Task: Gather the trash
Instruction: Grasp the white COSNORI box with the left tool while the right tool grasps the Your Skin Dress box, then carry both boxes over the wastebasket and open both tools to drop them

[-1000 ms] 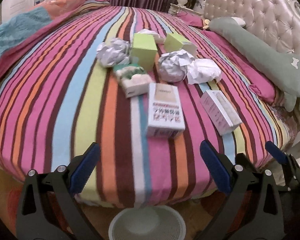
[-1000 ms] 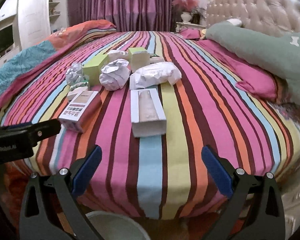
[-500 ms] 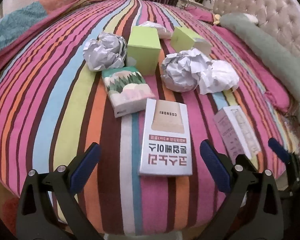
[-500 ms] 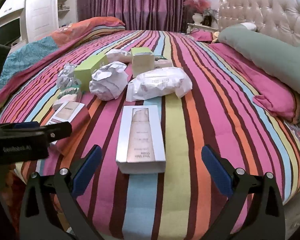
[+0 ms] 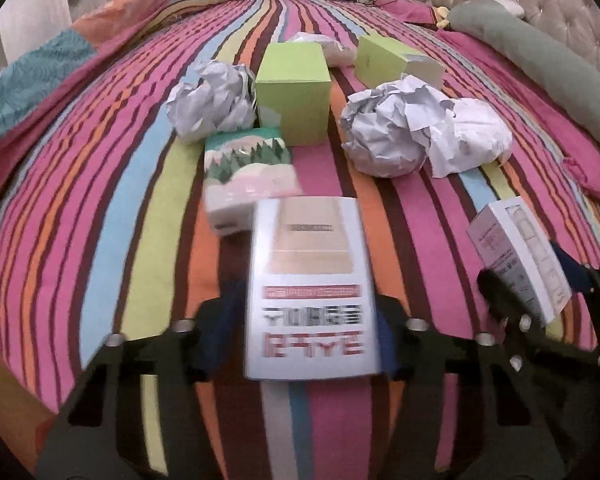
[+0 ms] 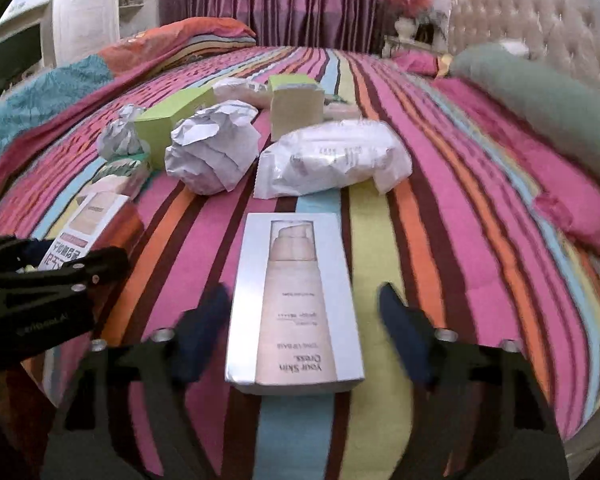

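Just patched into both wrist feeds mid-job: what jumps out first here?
The loud striped bedspread fills both views, with trash piled mid-bed: crumpled paper balls and green boxes. Nearest, the left gripper straddles a white box with red lettering, and the right gripper straddles a silver skincare box. Neither has clamped yet.

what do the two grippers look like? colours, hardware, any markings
Both look alike: black plastic scissor-style frames with cut-out slots, silver bolt heads at the joints and dark blue pads on the fingertips. The left gripper is blurred; seen from the right wrist view, its side carries small white lettering too blurred to read. The right gripper shows the same build. No cables or sleeves show.
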Motion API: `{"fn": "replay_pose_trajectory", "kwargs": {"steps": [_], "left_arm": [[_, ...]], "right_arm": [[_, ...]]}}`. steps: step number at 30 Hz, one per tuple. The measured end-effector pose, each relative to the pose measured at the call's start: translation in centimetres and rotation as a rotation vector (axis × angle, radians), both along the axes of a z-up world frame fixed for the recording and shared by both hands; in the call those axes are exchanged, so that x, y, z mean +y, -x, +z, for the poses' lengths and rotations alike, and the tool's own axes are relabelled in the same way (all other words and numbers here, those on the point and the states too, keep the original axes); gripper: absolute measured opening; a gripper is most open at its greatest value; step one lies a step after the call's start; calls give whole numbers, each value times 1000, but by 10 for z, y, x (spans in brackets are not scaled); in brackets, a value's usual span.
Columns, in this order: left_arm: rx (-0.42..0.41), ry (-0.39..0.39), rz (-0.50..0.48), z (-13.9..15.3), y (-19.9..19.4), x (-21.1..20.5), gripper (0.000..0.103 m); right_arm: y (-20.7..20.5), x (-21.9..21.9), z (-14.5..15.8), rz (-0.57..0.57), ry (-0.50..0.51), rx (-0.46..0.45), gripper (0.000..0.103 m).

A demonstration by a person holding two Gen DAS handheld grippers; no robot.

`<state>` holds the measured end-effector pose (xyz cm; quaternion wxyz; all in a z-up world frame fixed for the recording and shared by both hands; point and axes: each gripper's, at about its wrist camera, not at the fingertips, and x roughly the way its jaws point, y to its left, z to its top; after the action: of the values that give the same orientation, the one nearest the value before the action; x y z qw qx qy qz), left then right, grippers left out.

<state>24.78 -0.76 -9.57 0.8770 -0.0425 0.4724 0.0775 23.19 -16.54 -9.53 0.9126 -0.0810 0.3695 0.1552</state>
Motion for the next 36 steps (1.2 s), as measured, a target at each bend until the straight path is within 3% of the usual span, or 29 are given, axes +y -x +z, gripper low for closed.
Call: {"fn": "replay_pose_trajectory", "kwargs": {"steps": [3, 14, 25, 32, 36], "left_arm": [[-4, 15, -4, 1, 0, 3, 48], [-56, 39, -56, 19, 25, -2, 47], [-75, 84, -162, 38, 93, 3, 47], [-6, 101, -236, 24, 154, 3, 47], [77, 138, -267, 0, 179, -2, 47]], "right_arm": [[-2, -2, 2, -24, -21, 20, 45], [10, -26, 29, -85, -131, 61, 45], [81, -36, 48, -54, -196, 142, 45], [133, -30, 34, -15, -187, 234, 45], [148, -28, 15, -39, -211, 342, 45]]}}
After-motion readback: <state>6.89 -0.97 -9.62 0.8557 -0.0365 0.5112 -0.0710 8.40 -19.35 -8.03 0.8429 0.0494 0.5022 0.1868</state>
